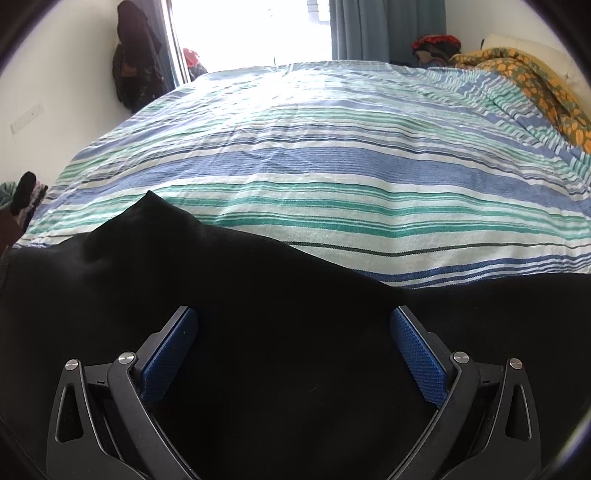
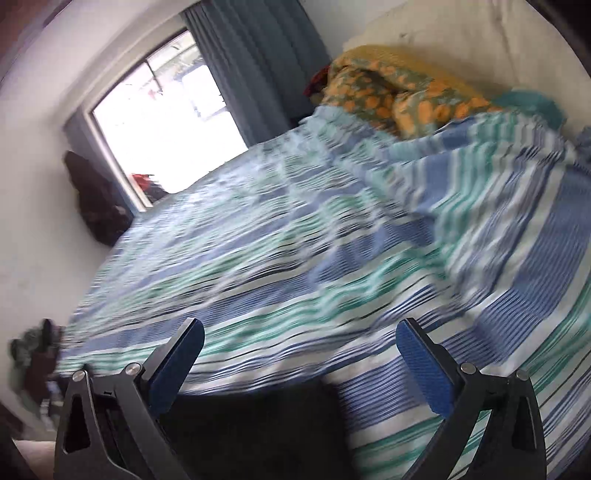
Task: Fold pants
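The black pants (image 1: 258,332) lie on the near edge of the striped bedspread (image 1: 332,166), a broad dark mass filling the lower part of the left wrist view, with one corner of the cloth rising to a small peak toward the left side of the bedspread. The left gripper (image 1: 294,321) sits over the pants with its jaws spread wide; the blue pads (image 1: 417,354) stand well apart and nothing is pinched between them, though dark fabric lies beneath and between the two fingers.

In the right wrist view, which is tilted and blurred, the right gripper (image 2: 299,336) is likewise spread wide and holds nothing. Between its fingers shows the striped bedspread, and lower down a dark patch of the pants (image 2: 258,424) at the near edge of the bedspread. Whether this gripper touches the cloth cannot be told.

At the far right end of the bedspread a yellow and orange patterned blanket (image 1: 535,81) is bunched up. Beyond the far side of the bedspread stands a bright window (image 1: 251,29) with a grey-blue curtain (image 1: 362,29) beside it. Dark clothing (image 1: 135,55) hangs on the wall left of the window.
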### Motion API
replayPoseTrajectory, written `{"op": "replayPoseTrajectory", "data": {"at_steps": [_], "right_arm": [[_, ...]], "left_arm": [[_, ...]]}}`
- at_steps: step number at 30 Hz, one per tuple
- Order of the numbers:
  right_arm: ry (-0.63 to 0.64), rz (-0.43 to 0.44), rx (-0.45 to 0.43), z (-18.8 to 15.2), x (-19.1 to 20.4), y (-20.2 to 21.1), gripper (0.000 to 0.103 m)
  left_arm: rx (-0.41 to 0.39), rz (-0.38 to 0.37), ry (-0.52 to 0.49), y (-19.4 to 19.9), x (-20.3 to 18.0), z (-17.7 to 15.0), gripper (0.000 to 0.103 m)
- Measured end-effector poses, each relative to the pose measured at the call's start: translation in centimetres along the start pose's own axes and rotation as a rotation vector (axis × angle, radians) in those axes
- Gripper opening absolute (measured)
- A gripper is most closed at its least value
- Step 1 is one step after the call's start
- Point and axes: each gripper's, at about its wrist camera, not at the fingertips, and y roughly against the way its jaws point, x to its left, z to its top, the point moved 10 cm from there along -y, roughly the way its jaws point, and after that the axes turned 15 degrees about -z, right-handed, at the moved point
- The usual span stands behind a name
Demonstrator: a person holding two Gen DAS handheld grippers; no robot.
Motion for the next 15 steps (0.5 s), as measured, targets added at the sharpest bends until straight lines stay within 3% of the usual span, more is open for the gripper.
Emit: {"op": "replayPoseTrajectory", "data": {"at_steps": [2,3,6,7,9,12,15], "right_arm": [[-0.031,0.095,0.079,-4.4,3.7,-0.6,0.102],[-0.036,0.089,0.116,-6.6,4.5,-1.4,0.102],[-0.088,-0.066,0.19,-12.2,2.2,-3.8,0.101],[-0.138,-0.086,0.199,-12.4,1.2,-3.9,0.093],[-0.177,-0.074,0.151,-11.4,0.3,-3.0,0.093],[-0.247,-0.066,0.158,-11.5,-1.2,-3.0,0.093],[-0.252,-0.056,0.149,-11.5,-1.4,-2.9,0.093]], "left_arm": [[0.025,0.01,0.001,0.5,-0.2,0.2,0.102],[0.052,0.009,0.006,0.9,-0.2,0.0,0.102],[0.166,-0.078,0.053,3.2,-1.4,-1.9,0.102],[0.179,-0.136,0.066,4.4,-2.2,-2.9,0.102],[0.196,-0.228,0.074,7.0,-3.7,-5.6,0.102],[0.218,-0.29,0.07,9.8,-6.2,-8.7,0.102],[0.196,-0.361,0.035,11.0,-10.1,-7.8,0.102]]}}
